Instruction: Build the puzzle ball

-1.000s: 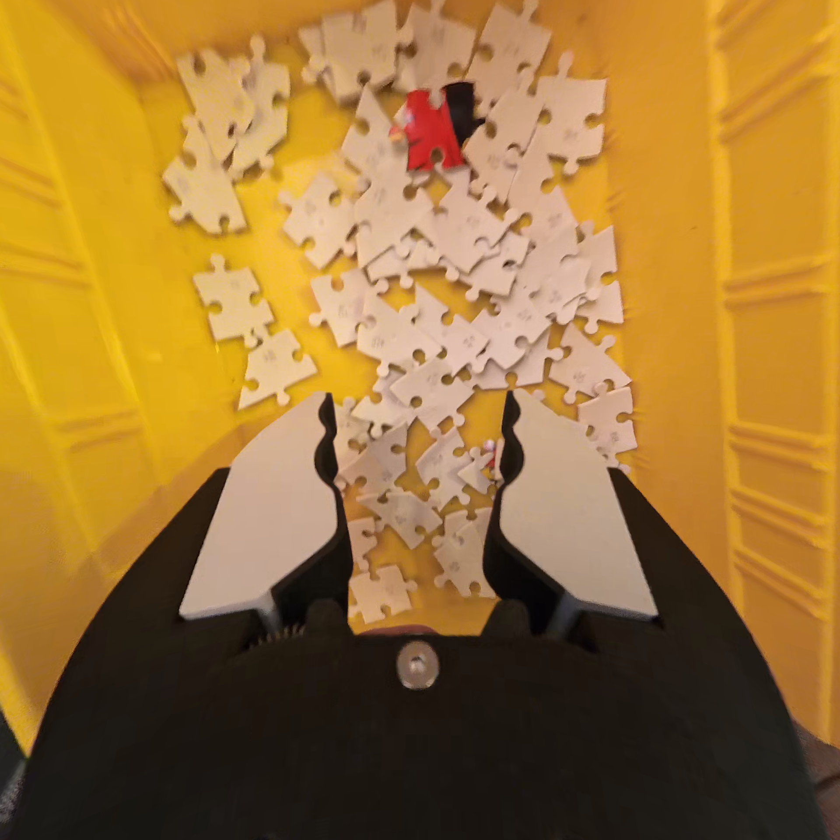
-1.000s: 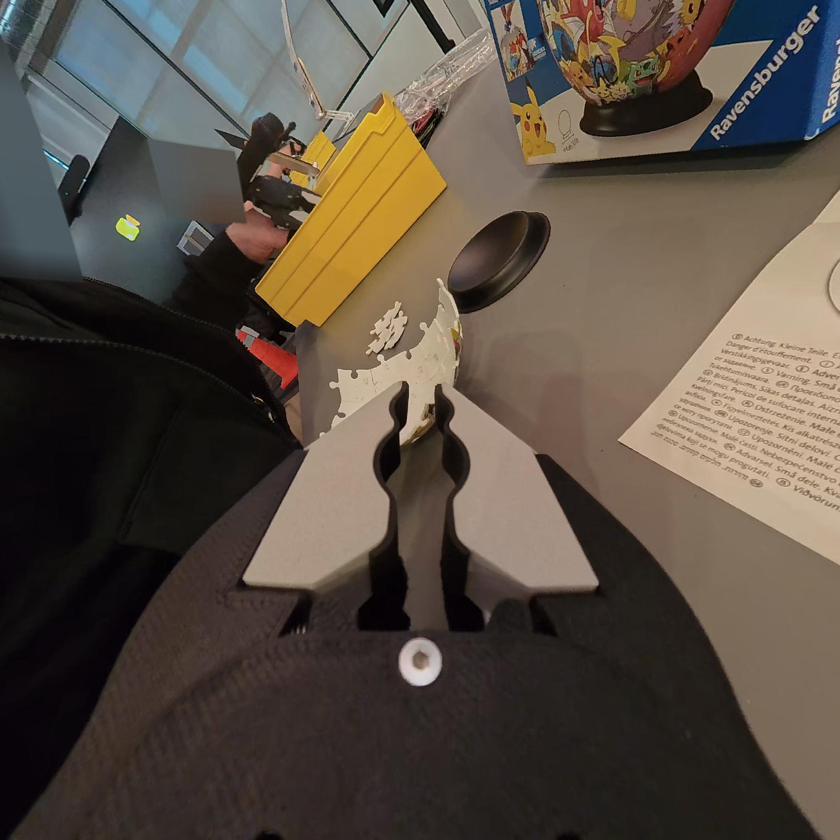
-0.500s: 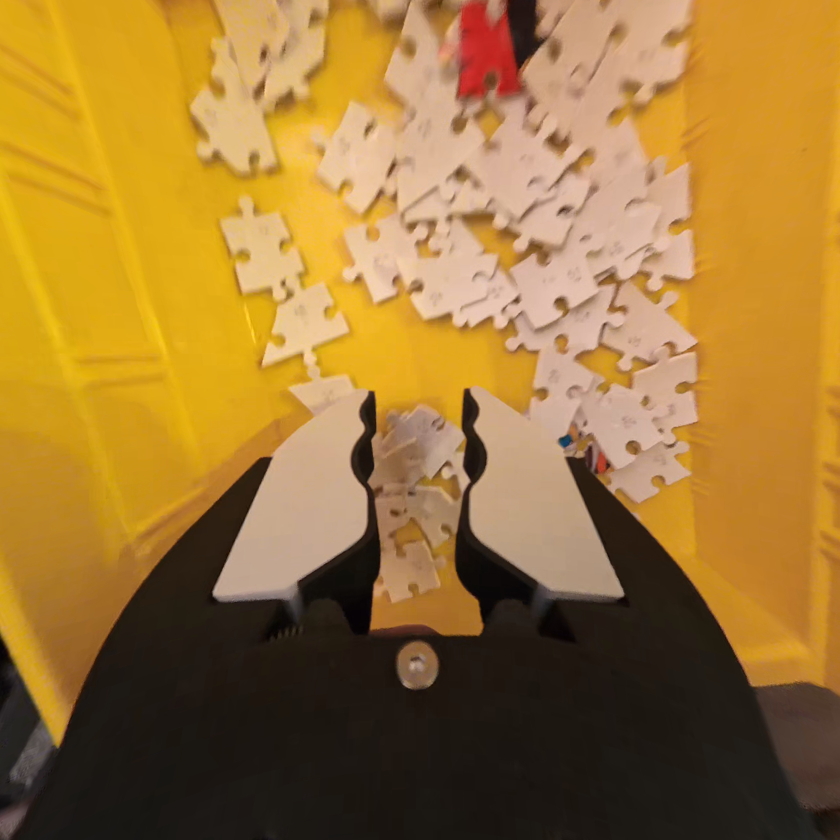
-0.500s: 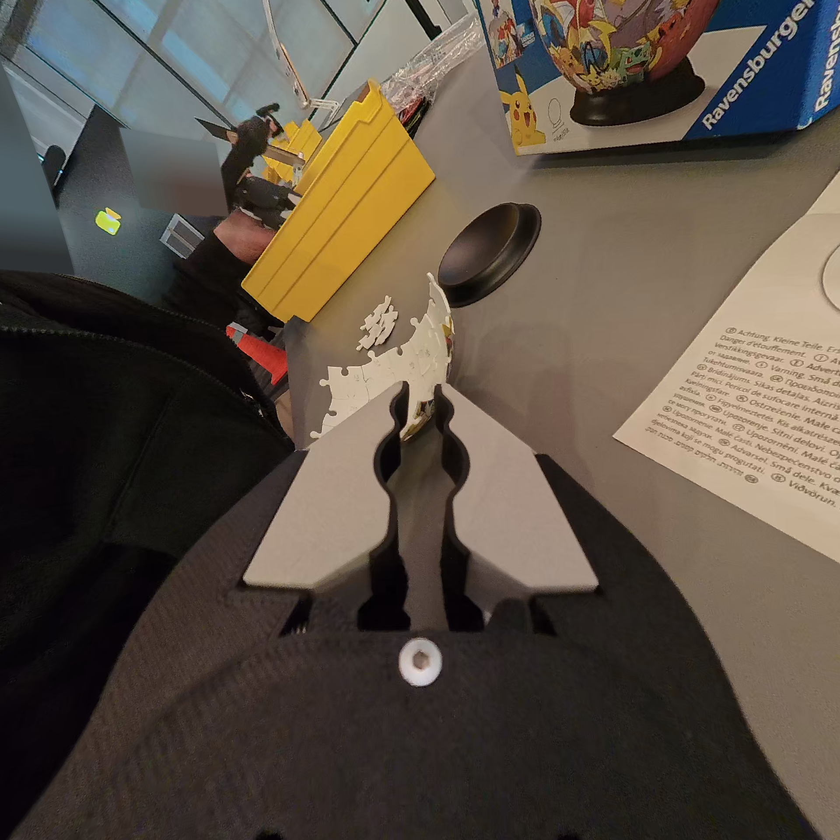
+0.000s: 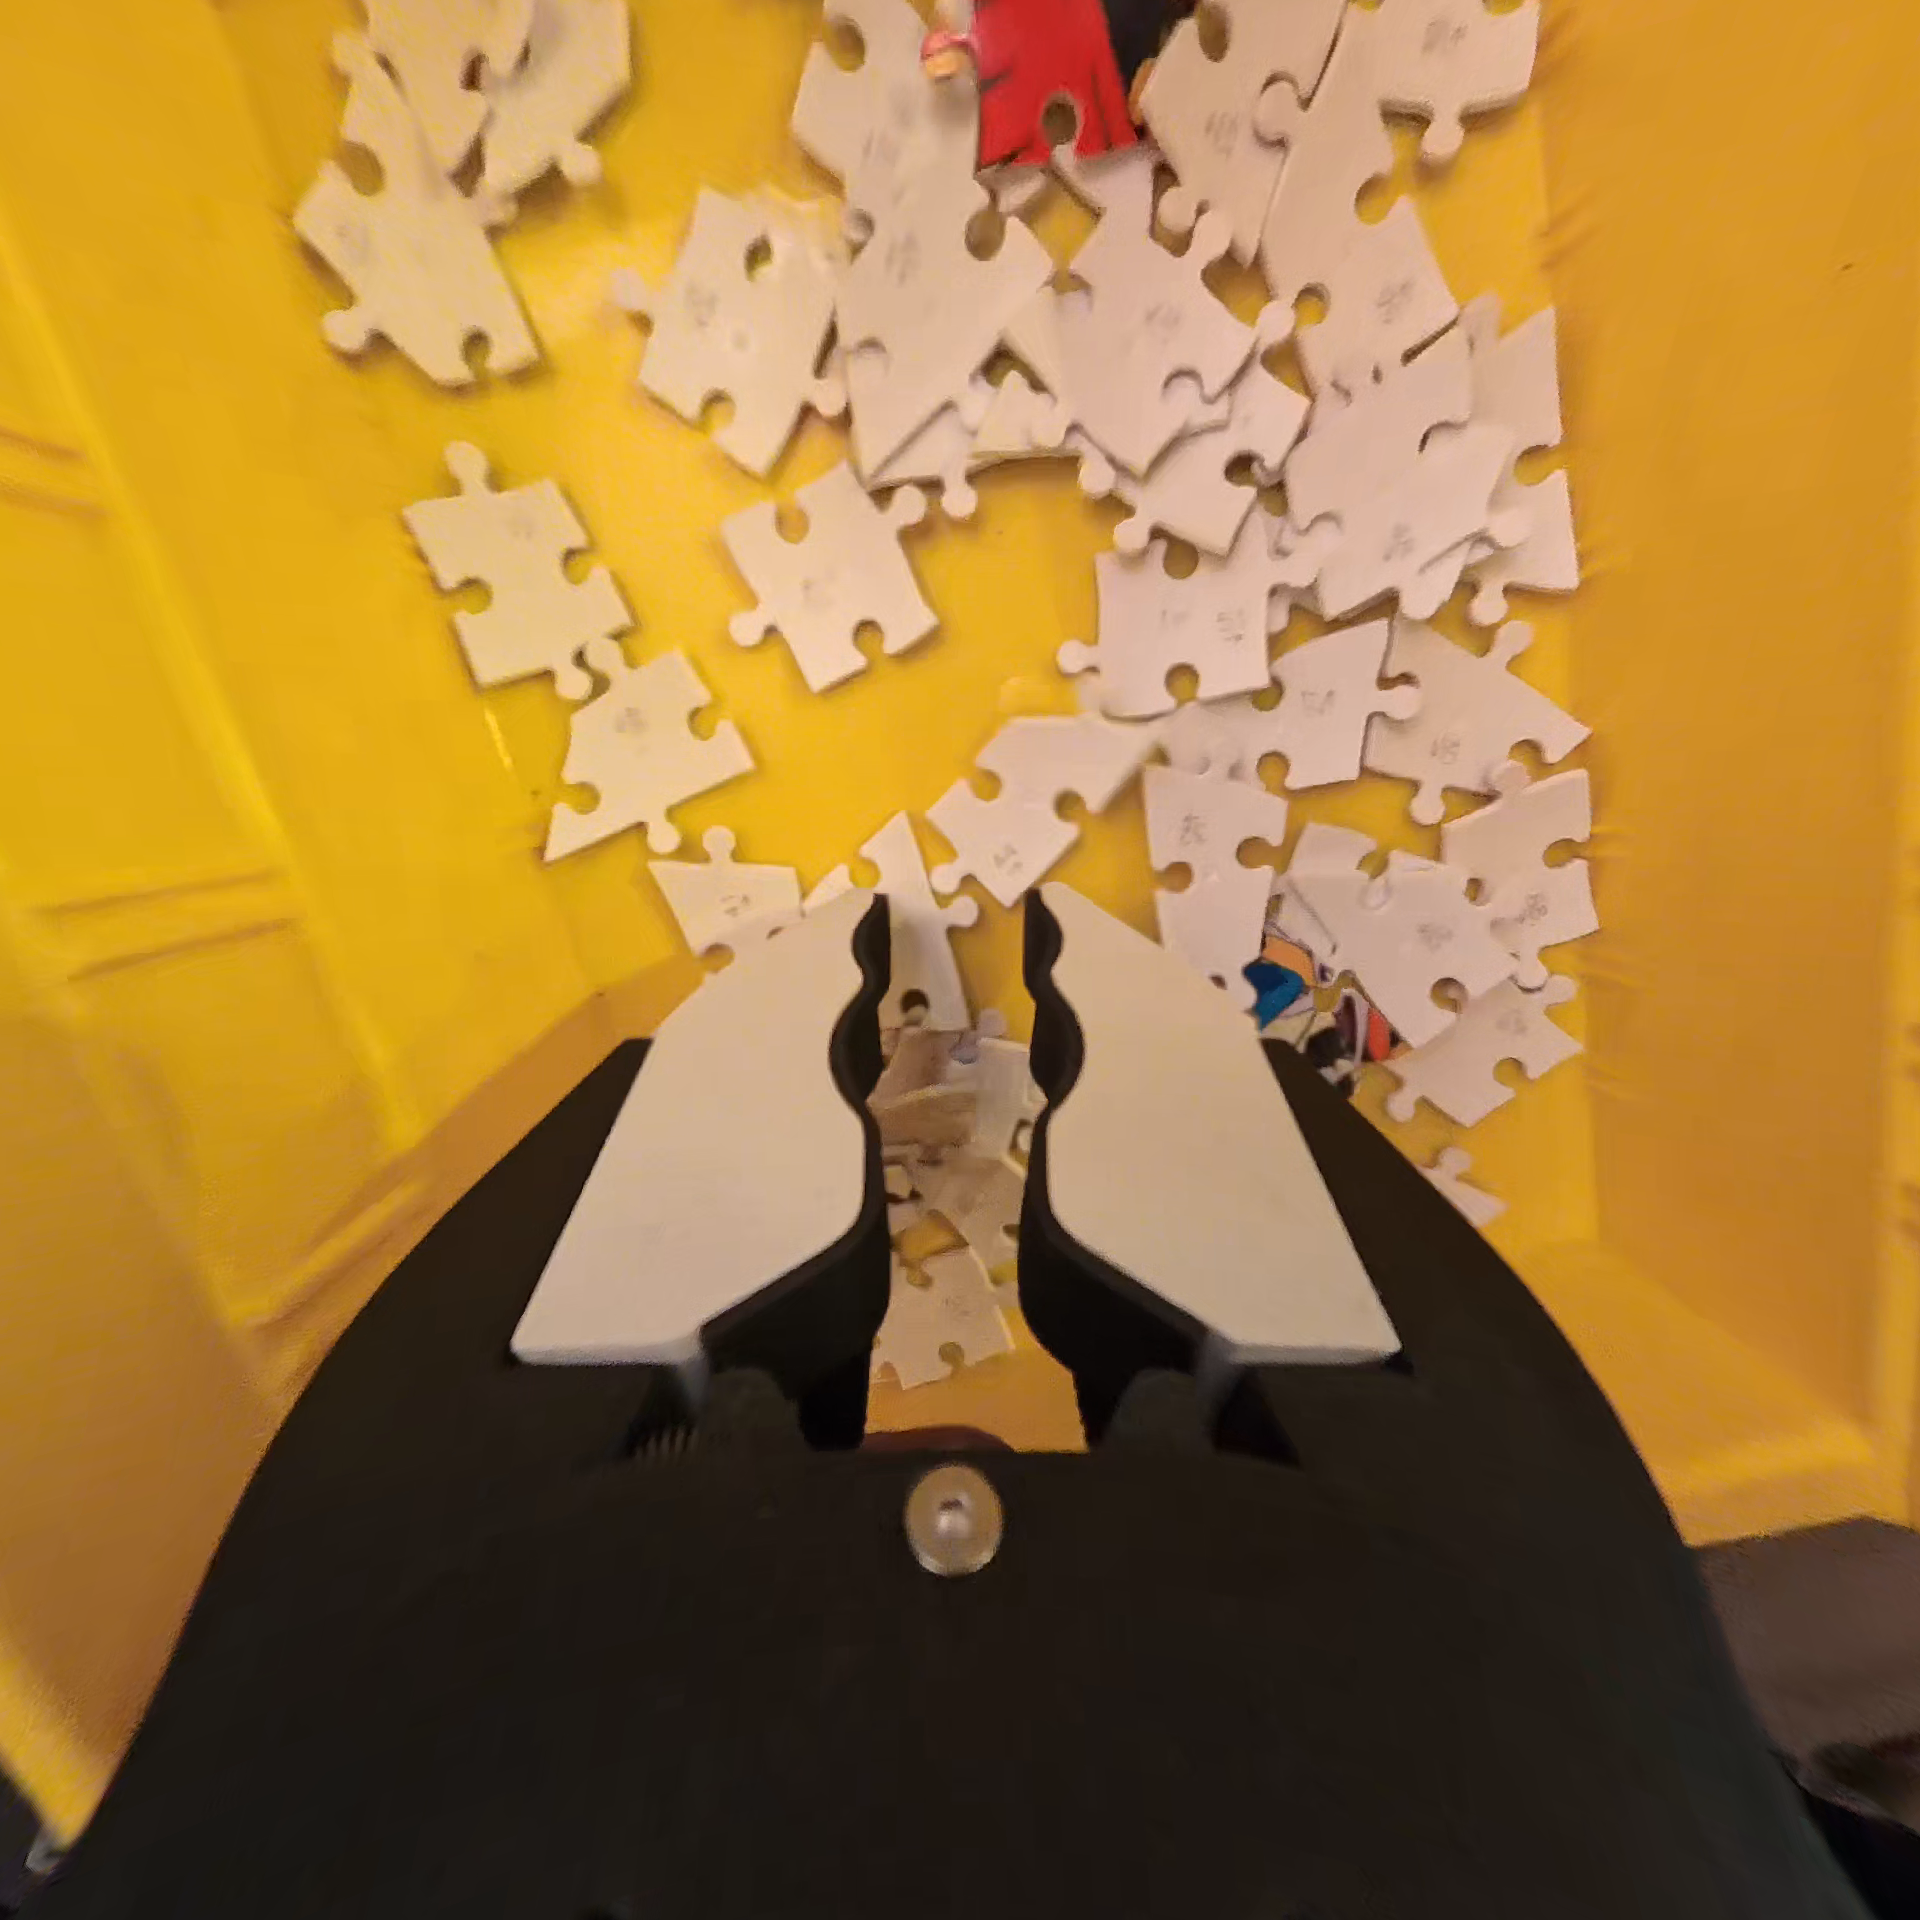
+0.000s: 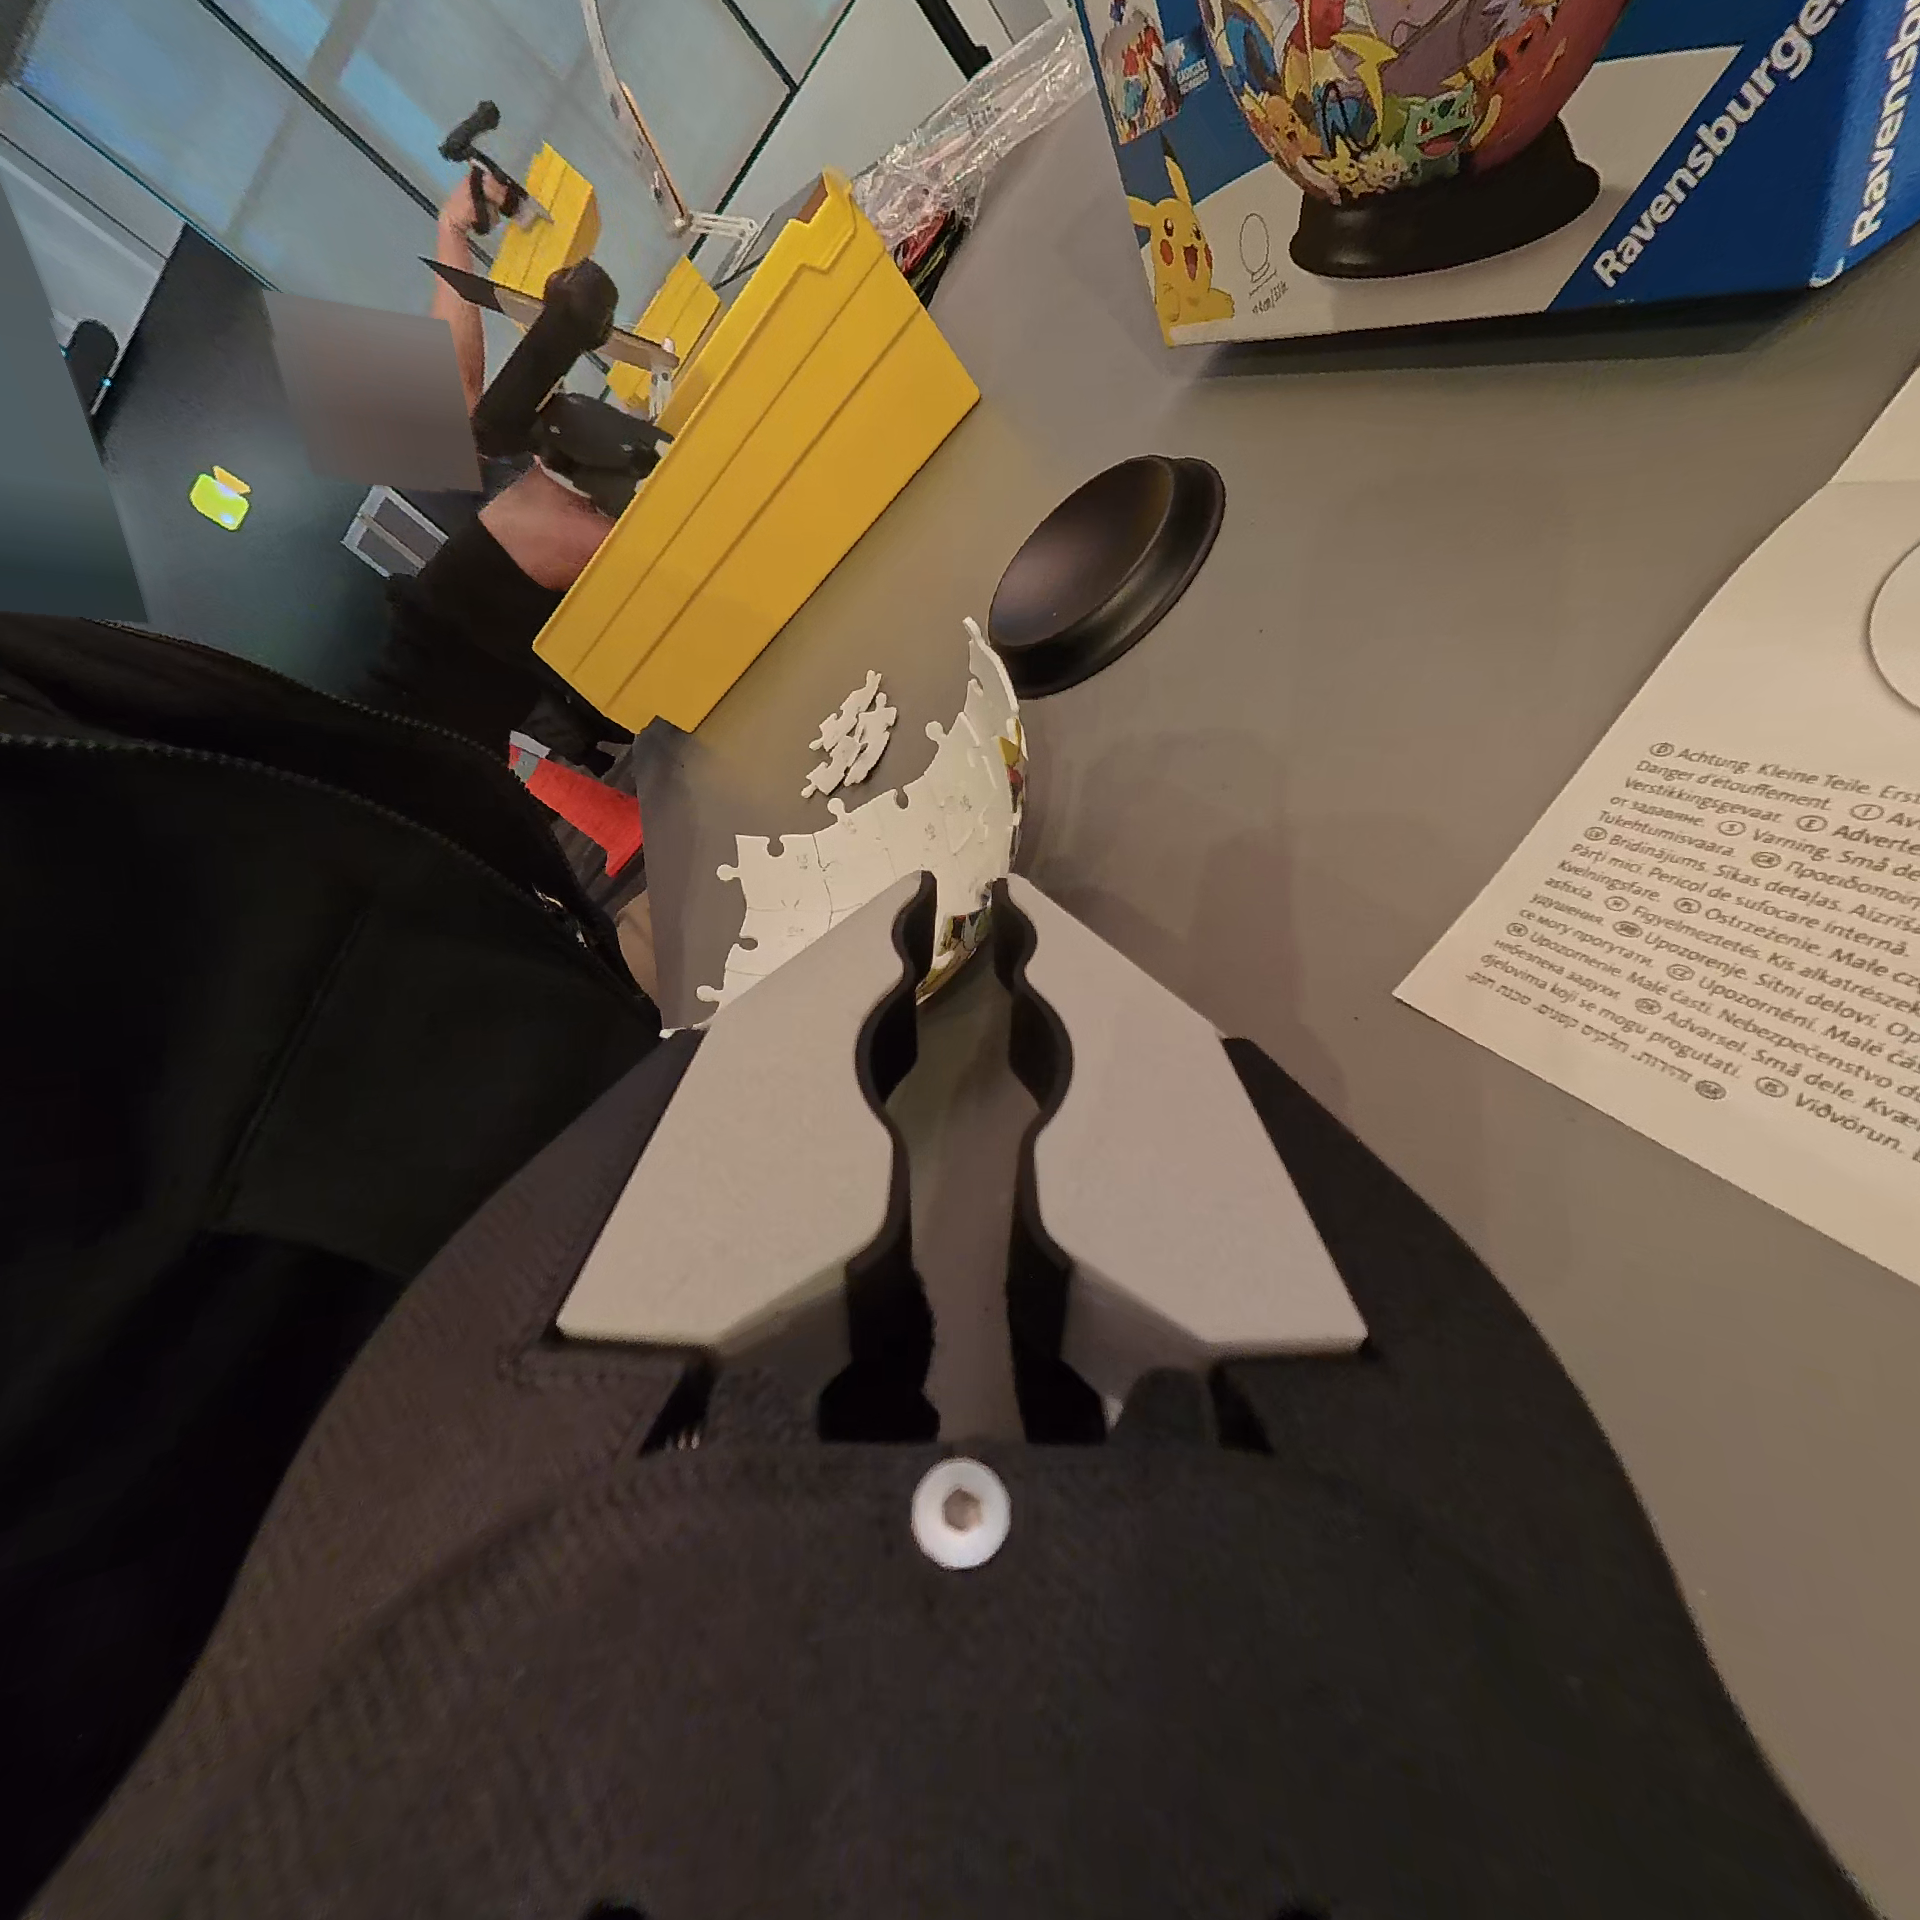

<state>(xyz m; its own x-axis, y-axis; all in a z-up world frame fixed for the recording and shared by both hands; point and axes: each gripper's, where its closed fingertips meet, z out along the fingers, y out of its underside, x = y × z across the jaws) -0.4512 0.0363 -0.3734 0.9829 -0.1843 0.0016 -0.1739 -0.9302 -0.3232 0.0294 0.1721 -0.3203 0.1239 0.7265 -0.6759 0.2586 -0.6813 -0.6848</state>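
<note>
Many white, face-down puzzle pieces lie loose on the floor of a yellow bin. A red face-up piece lies at the far end and a colourful one to the right of my fingers. My left gripper is down in the bin, its jaws narrowed around a small white piece on a little heap. My right gripper is shut on the lower edge of the partly built puzzle ball, a curved white shell with print on its outside, held just above the grey table.
A black round stand sits behind the shell. A small joined cluster of pieces lies by the yellow bin. The blue puzzle box stands at the back right, a paper instruction sheet lies right, and a dark jacket fills the left. Left tips to right tips: about 50 cm. From my left tips it is roughly 11 cm to the red face-up piece; from my right, 45 cm.
My left gripper has gone deeper towards the bin's near end and its jaws have closed from wide open to narrow around pieces. My right gripper still holds the shell, slightly shifted.
</note>
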